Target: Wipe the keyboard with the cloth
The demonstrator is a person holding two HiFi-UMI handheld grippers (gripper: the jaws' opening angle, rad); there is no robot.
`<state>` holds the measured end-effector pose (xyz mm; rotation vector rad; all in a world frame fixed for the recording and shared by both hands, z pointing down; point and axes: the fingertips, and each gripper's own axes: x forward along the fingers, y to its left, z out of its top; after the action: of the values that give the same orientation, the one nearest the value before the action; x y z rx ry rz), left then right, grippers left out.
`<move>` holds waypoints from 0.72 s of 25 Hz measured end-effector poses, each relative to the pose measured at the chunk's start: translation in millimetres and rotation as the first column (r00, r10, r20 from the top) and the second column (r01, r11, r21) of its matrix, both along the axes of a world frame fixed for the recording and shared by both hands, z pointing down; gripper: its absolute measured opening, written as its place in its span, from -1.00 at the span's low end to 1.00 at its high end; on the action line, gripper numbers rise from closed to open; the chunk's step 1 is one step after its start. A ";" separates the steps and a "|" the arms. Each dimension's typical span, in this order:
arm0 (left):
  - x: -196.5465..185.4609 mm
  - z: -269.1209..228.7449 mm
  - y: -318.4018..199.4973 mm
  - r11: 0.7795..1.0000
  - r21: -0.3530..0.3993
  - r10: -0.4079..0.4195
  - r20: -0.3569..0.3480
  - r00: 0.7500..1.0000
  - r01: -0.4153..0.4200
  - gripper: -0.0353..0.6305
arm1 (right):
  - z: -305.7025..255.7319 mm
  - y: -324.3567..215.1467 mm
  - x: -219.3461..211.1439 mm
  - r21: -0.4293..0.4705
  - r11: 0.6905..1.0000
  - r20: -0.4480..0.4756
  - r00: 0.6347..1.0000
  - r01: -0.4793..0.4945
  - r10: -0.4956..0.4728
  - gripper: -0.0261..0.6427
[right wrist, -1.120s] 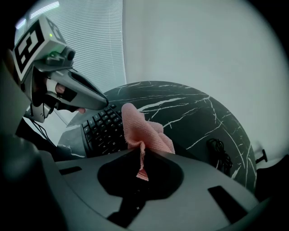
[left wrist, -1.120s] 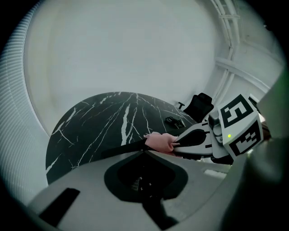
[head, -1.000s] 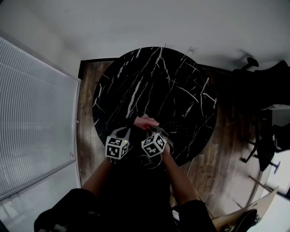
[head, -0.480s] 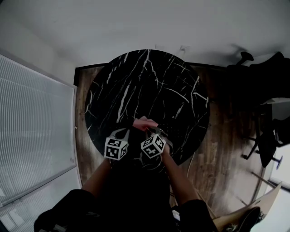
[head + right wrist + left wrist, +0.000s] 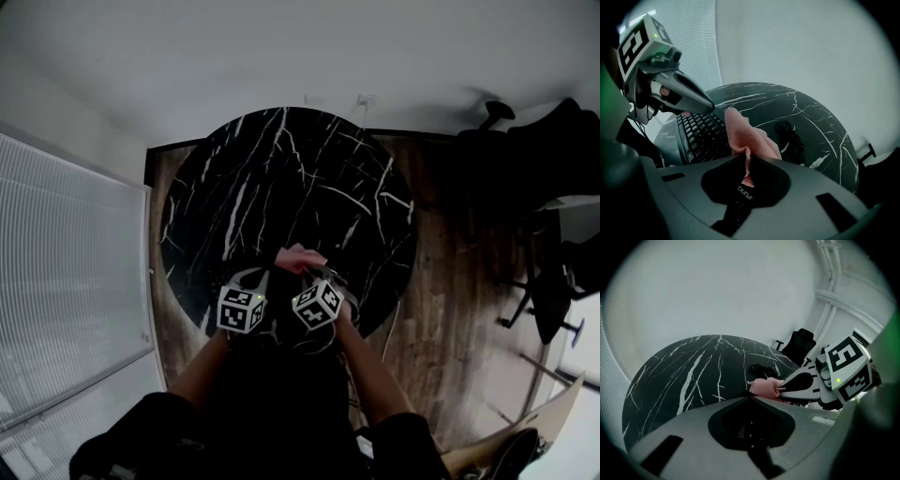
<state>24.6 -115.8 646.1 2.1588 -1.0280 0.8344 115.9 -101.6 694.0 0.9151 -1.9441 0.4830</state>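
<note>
A round black marble table with white veins fills the middle of the head view, and both grippers are held side by side over its near edge. The right gripper is clamped on a pink woven cloth. A fold of the cloth is pinched between its jaws, and the rest rises crumpled above and beyond the tips.

The left gripper has its jaws together with nothing visible between them. Its tip points at the cloth from the left and is very near the cloth's upper corner. Whether it touches the cloth cannot be told.

A black computer keyboard lies flat on the table near its near edge, below the left gripper and just left of the hanging cloth. The cloth is off the keys. A coiled black cable lies on the marble further out, to the right of the cloth. White window blinds run along the left side of the room, and a black office chair stands on the wooden floor beyond the table's right side.
</note>
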 end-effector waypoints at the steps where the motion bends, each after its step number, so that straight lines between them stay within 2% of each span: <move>1: 5.4 0.3 0.4 1.000 0.000 0.001 0.001 1.000 -0.001 -0.89 | -0.3 0.3 4.8 0.001 1.000 0.001 1.000 0.002 -0.002 -0.88; 10: 53.0 4.2 7.8 1.000 -0.004 -0.003 0.004 1.000 0.003 -0.89 | -1.8 2.7 48.1 0.011 1.000 0.011 1.000 0.011 -0.011 -0.88; 18: 94.7 7.3 20.5 1.000 -0.015 0.028 0.020 0.999 -0.027 -0.89 | -2.9 9.4 95.1 0.012 0.999 0.029 0.999 -0.033 0.033 -0.88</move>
<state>119.4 -95.2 653.4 2.1604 -1.0012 0.8762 211.0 -92.2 691.0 0.9539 -1.9628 0.5066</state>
